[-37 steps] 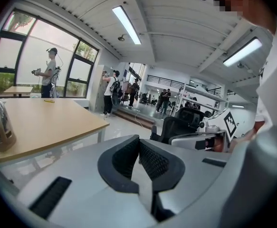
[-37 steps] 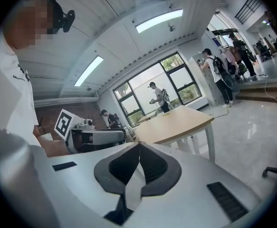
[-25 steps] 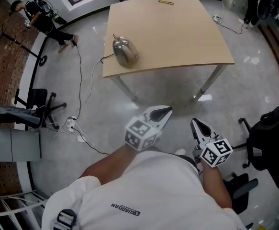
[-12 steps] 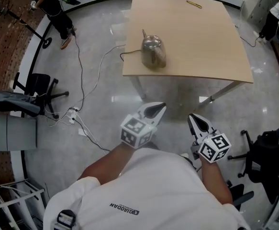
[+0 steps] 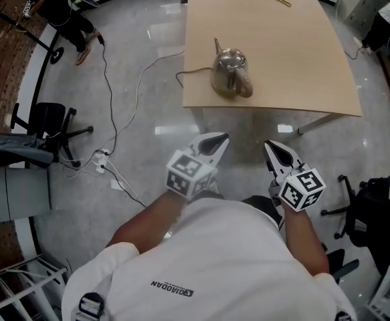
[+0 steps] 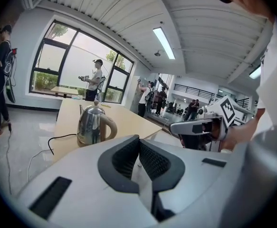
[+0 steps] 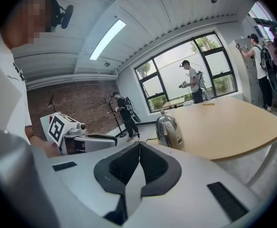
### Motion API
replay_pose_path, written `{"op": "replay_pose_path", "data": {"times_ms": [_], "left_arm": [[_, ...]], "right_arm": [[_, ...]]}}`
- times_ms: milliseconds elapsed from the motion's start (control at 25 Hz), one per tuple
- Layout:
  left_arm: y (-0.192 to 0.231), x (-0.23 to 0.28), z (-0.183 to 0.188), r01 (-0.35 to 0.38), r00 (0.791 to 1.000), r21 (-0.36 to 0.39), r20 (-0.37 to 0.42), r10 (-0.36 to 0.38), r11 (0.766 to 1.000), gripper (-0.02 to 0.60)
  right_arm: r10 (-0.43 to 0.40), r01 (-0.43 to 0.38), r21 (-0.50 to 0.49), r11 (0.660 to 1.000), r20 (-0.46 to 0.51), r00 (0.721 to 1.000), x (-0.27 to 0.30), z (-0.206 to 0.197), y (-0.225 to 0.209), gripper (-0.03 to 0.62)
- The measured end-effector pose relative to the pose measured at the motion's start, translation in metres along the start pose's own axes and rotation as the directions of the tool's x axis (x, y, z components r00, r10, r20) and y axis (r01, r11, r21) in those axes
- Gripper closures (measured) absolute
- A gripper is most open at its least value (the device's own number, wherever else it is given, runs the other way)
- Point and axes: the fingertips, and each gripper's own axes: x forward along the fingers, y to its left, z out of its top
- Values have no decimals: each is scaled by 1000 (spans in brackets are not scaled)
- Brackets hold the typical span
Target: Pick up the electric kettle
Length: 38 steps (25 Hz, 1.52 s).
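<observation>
Spotting the kettle [image 5: 230, 72]? Upper middle of frame, near the table [image 5: 302, 59] edge
— Yes. Left gripper [image 5: 220, 140] sits almost straight below it, right gripper [image 5: 271, 150] lower right, both well short, jaws pinched shut, empty; its handle [image 5: 246, 89] faces them

Head view steeply down from overhead; both gripper views low, facing forward; table [image 5: 295, 52] and kettle [image 5: 230, 72] shared, well ahead.
</observation>
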Motion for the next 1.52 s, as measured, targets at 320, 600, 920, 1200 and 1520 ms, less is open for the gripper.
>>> {"op": "replay_pose_path", "data": {"times_ms": [320,600,920,1200,1520], "left_arm": [[29,-5,9,-8,1000,-15,6,8,1000,586],[54,-1,10,-48,999,-17,-5,47,999,586],[96,2,19,-157,988,-24,-13,157,987,586],[128,20,30,-232,973,-56,-18,231,971,586],[150,31,38,-279,960,-86,-26,277,957,586]], "right_arm": [[8,-8,-9,1000,-15,1000,39,8,4,572],[25,-26,-41,999,-28,999,75,16,-10,572],[-87,75,-167,983,-60,994,131,33,-72,460],[-96,68,-180,981,-153,984,184,25,-117,388],[-60,30,-132,991,-235,970,217,5,-129,388]]}}
